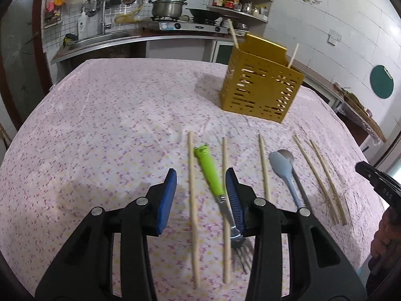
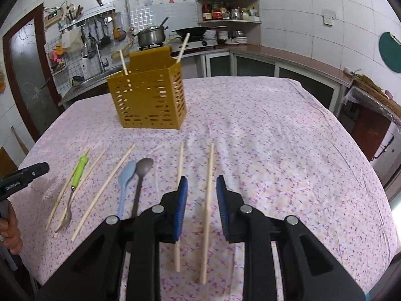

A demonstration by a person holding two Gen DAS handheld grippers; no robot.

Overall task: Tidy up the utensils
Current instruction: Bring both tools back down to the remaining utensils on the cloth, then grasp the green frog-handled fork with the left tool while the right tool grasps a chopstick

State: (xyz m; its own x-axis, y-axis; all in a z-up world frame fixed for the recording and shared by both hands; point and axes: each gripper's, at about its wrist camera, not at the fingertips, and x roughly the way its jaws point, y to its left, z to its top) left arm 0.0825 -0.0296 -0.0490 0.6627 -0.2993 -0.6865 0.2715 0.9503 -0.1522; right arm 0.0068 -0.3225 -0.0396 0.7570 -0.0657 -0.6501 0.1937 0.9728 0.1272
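Note:
A yellow perforated utensil holder (image 1: 262, 89) (image 2: 150, 97) stands on the floral tablecloth with two chopsticks upright in it. Several chopsticks, a green-handled fork (image 1: 210, 173) (image 2: 76, 174), a light blue spoon (image 1: 283, 169) (image 2: 125, 179) and a dark metal spoon (image 1: 288, 155) (image 2: 142, 169) lie in a row on the cloth. My left gripper (image 1: 201, 183) is open above a chopstick (image 1: 191, 188) and the fork handle. My right gripper (image 2: 201, 188) is open with a chopstick (image 2: 208, 195) lying between its fingers below.
The table edge (image 2: 376, 175) curves off to the right. Behind are a kitchen counter with a sink (image 1: 100, 39), a stove with a pot (image 1: 168, 7) and a corner shelf of bottles (image 2: 225, 10). The other gripper's tip (image 1: 376, 180) shows at the right edge.

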